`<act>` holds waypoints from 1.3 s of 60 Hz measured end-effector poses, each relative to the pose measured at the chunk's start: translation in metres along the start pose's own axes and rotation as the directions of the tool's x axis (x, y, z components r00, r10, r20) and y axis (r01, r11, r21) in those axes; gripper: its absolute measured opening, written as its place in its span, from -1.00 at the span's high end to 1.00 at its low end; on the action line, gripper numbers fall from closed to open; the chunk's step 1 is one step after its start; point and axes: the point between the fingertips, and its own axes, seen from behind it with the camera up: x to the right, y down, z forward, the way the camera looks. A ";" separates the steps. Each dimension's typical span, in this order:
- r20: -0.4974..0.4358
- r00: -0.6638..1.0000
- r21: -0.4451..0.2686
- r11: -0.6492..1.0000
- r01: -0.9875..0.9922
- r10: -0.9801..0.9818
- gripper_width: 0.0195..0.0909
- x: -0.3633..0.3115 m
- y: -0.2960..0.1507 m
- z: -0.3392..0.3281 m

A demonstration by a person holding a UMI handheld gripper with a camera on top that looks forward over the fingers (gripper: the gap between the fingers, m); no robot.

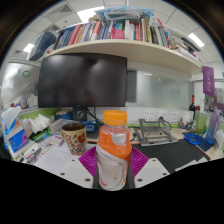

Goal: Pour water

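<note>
So the gripper (113, 165) is clamped on the bottle (114, 150), both pink pads pressing its sides, orange cap up, long axis upright. Left of the bottle and a bit beyond sits the patterned mug (73, 137), probably the pour target.

You're in an office: a dark monitor (82, 80) on a cluttered desk (170, 152), bookshelf (120, 38) overhead

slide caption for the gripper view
Gripper shut on an upright orange-capped bottle, a patterned mug and dark monitor beyond.
</note>
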 end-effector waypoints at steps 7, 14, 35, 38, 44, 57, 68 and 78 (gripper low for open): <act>0.000 1.000 -0.015 1.000 0.010 -0.010 0.52 -0.002 -0.004 0.001; -0.007 0.999 -0.038 0.998 0.048 -0.048 0.52 -0.002 -0.007 0.004; 0.015 0.784 -0.098 0.779 0.619 -0.621 0.52 -0.007 -0.089 0.064; 0.047 0.690 -0.105 0.683 0.723 -0.722 0.52 -0.025 -0.106 0.090; 0.118 0.453 -0.081 0.446 0.891 -0.884 0.52 -0.040 -0.097 0.113; 0.192 -0.013 -0.064 -0.026 0.998 -0.981 0.49 -0.050 -0.091 0.151; 0.197 -0.226 -0.015 -0.233 0.972 -0.954 0.49 -0.066 -0.091 0.169; 0.196 -0.404 -0.002 -0.413 0.911 -0.893 0.49 -0.065 -0.074 0.173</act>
